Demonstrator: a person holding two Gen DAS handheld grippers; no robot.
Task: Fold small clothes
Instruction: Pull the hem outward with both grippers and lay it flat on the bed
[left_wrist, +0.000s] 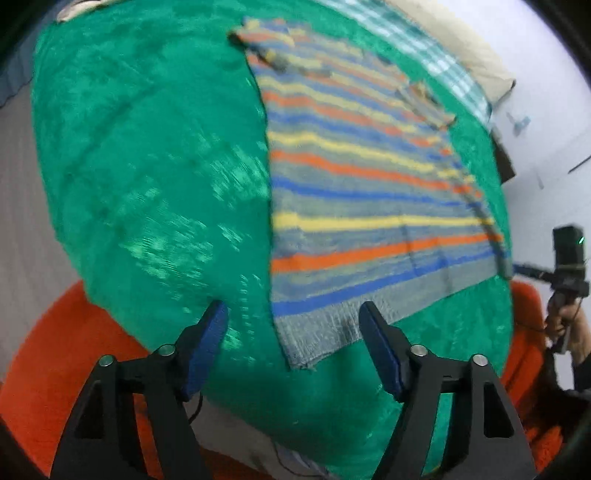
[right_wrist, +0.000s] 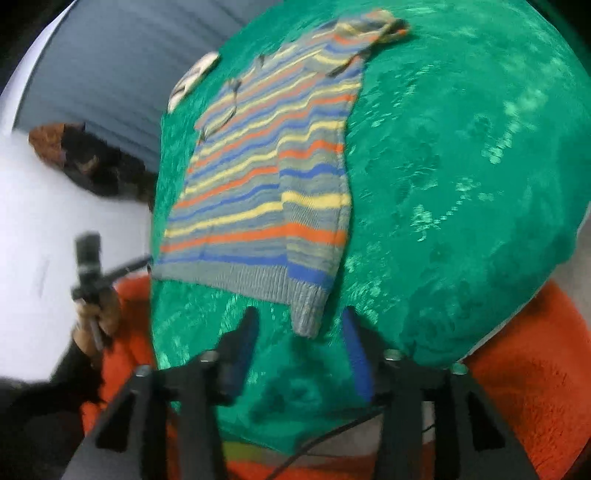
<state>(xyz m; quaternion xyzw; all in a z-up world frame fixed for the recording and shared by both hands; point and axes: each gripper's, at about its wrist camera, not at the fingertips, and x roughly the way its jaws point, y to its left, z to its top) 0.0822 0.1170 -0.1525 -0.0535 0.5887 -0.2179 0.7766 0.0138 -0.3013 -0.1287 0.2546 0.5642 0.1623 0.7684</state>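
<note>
Left wrist view shows a green bedspread (left_wrist: 147, 166) with the striped knitted sweater (left_wrist: 362, 192) flat on it. One side seems already folded inward; I judge the other side and the final fold are left. Left gripper (left_wrist: 293, 325) hovers over the ribbed hem, jaws apart, empty. Right gripper (right_wrist: 297, 330) has jaws apart around the hem corner, not pressing.

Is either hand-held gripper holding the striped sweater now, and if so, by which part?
Nothing is held. The left hand-held gripper and the right hand-held gripper are both open just above the ribbed hem of the striped sweater, which lies flat on the green cloth.
</note>
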